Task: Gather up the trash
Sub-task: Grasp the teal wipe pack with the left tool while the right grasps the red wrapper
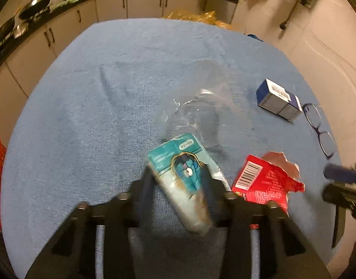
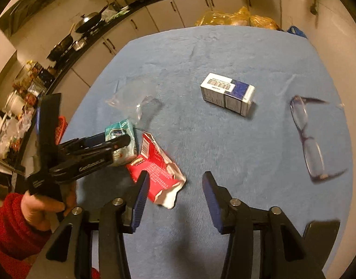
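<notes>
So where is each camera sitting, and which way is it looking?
Left wrist: on the left gripper, looking down its fingers, which pinch the teal carton on the blue cloth.
Right wrist: on the right gripper, jaws apart, over the red wrapper; a hand in a red sleeve shows.
Both share: carton, wrapper, blue-white box, glasses.
</notes>
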`<state>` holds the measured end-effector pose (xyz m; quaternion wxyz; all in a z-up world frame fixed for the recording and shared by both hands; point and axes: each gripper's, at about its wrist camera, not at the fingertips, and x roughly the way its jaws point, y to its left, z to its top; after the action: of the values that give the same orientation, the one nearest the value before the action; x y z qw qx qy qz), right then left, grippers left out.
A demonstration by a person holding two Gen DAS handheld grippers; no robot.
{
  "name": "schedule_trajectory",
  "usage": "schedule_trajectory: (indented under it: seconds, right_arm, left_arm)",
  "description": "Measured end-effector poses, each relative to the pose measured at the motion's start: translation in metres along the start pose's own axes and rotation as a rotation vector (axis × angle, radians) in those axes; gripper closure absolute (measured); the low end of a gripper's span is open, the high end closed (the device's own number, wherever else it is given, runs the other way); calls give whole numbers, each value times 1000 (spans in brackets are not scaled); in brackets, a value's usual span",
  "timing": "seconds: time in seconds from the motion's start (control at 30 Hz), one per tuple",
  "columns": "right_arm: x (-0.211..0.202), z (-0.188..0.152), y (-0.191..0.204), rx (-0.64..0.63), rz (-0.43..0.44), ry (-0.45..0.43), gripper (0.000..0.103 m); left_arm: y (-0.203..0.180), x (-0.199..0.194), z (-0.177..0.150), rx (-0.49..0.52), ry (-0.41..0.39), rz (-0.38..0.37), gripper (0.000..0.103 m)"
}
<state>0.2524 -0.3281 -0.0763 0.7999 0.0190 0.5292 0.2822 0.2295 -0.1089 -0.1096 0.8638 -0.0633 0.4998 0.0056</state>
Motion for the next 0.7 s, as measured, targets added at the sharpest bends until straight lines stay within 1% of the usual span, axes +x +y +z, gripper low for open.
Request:
schedule_trajectory:
  seconds: [0.07,0.13,0.23,0.3,0.33,0.37,0.4,0.43,0.47,0.5,0.53,0.57,0.6,0.67,0.7]
  right_arm:
    - [9,4,1,-29,-5,8,49]
    - [19,7,1,-47,-1,24,49]
    - [34,11,3,-76,12,41,49]
    - [46,12,6,-93,14,60,49]
    - [51,13,9,-103,20,69,51]
    - [57,12,13,-117,22,77,66]
    - [61,12,16,-126,20,87,75]
    - [63,11,19,-132,19,95,90]
    - [64,10,22,-134,18,98,94]
    - [63,9,24,-132,17,91,96]
    - [62,8,26,-126,19,86,97]
    - [60,7,26,-112,25,80,98]
    - [58,5,26,-94,29,73,98]
    - [51,2,25,-73,26,61,98]
    - [47,-1,25,-62,18,52,98]
  left_arm:
    - [1,-5,-3,18,-12,-9,81]
    - [7,-10,-8,4,-2,-26,84]
    - [13,-15,-14,-5,-1,-37,85]
    - [18,-17,-17,-18,16,-75,85]
    - [18,-17,-21,-19,19,-77,85]
    - [18,-18,-22,-16,20,-76,84]
    - [18,-19,-23,-11,21,-81,84]
    - [17,-18,-23,-13,24,-79,80]
    - [18,-17,-23,-19,27,-79,71]
    - [20,-14,-22,-30,37,-84,65]
    - [21,-11,-21,-40,42,-91,56]
    - [21,-9,-21,-48,42,-100,56]
    - [20,-6,-21,-46,45,-108,57]
    - [16,-5,-22,-25,37,-115,81]
    - [14,-8,-24,-11,19,-106,85]
